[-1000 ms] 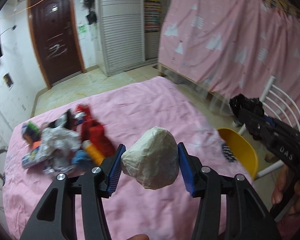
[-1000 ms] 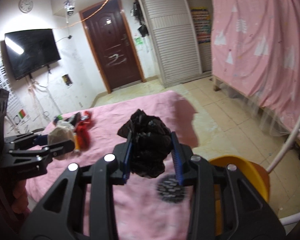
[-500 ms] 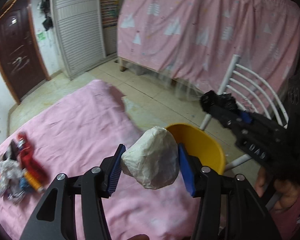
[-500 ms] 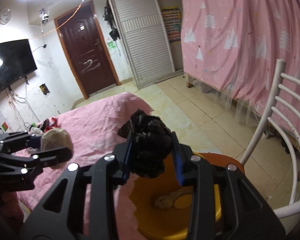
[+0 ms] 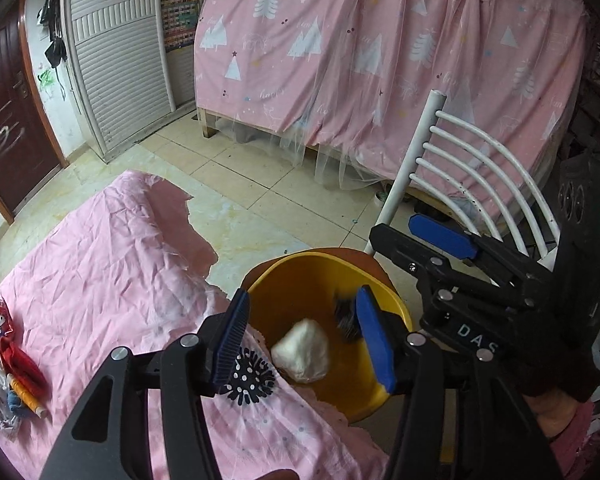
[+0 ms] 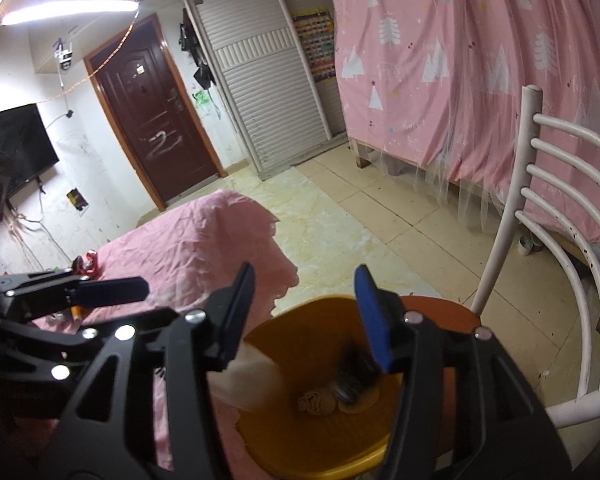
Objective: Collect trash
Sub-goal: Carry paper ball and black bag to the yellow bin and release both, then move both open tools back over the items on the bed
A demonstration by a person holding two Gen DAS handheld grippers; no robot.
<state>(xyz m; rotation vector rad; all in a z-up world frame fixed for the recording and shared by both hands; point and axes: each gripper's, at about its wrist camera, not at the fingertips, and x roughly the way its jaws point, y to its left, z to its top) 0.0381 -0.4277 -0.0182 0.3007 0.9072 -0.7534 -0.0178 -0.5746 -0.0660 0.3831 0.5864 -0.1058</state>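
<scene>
A yellow bin (image 5: 320, 258) (image 6: 284, 320) stands on a chair seat beside the pink-covered table (image 5: 112, 280). My left gripper (image 5: 302, 336) hangs over the bin with its jaws opening. A white paper wad (image 5: 302, 356) (image 6: 252, 380) is below the pads, loose, dropping into the bin. My right gripper (image 6: 304, 312) is also over the bin, jaws opening, with nothing between them. A black crumpled wad (image 5: 346, 316) (image 6: 356, 372), blurred, falls inside the bin. Several pieces of trash (image 5: 8, 372) lie on the table's far left.
A white metal chair back (image 5: 460, 160) (image 6: 560, 220) rises behind the bin. A tan crumpled scrap (image 6: 316, 402) lies on the bin's bottom. Beyond the tiled floor (image 5: 260, 184) hangs a pink curtain (image 5: 380, 60). A person's hand (image 5: 556, 400) holds the right gripper.
Both grippers swung from over the table to over the yellow bin. The left let go of the white wad and the right let go of the black wad; both wads now drop into the bin.
</scene>
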